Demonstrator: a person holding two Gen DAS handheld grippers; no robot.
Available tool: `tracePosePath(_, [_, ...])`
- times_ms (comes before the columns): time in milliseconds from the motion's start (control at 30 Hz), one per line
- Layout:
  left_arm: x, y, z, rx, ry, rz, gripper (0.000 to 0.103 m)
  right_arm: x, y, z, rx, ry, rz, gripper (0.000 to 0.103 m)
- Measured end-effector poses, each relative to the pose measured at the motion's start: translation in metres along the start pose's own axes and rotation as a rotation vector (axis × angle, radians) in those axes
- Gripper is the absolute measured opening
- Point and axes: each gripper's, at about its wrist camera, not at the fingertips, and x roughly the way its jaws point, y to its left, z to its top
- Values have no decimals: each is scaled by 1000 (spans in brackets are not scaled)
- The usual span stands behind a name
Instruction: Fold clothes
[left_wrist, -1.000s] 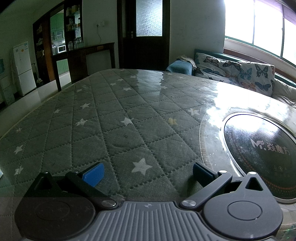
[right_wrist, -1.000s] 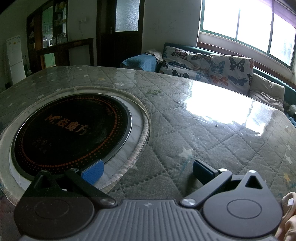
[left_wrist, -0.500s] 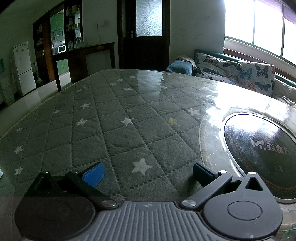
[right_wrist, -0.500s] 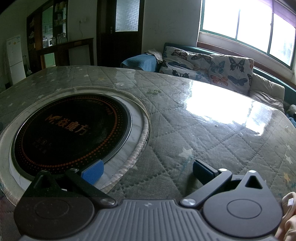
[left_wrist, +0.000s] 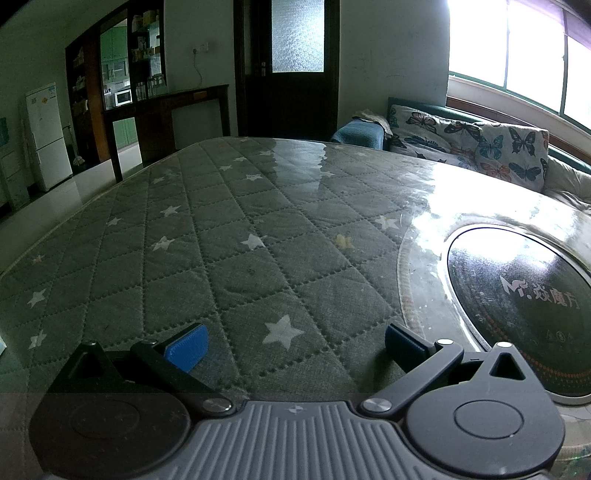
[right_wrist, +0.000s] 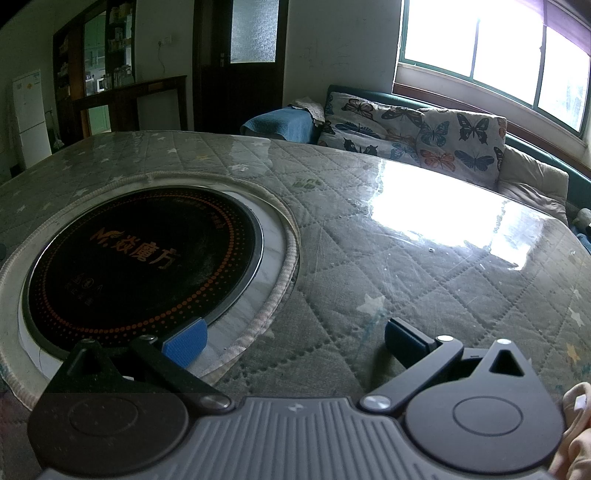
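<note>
No garment shows in either view. My left gripper (left_wrist: 293, 345) is open and empty, its blue pads wide apart, low over the grey quilted star-patterned table cover (left_wrist: 240, 236). My right gripper (right_wrist: 293, 341) is open and empty too, low over the same cover (right_wrist: 424, 266), its left pad (right_wrist: 184, 341) over the rim of the round black cooktop (right_wrist: 144, 262). The cooktop also shows at the right of the left wrist view (left_wrist: 517, 299).
A clear glossy sheet covers the table and glares under the window. A sofa with butterfly cushions (right_wrist: 424, 133) stands beyond the far edge. A dark door (left_wrist: 291, 66), a wooden counter (left_wrist: 166, 110) and a white fridge (left_wrist: 44, 133) stand at the back left.
</note>
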Motion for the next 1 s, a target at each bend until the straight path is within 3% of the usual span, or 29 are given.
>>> tracePosePath(1000, [0, 0, 0, 0, 0, 0, 103, -3, -3, 0, 2, -2, 5, 103])
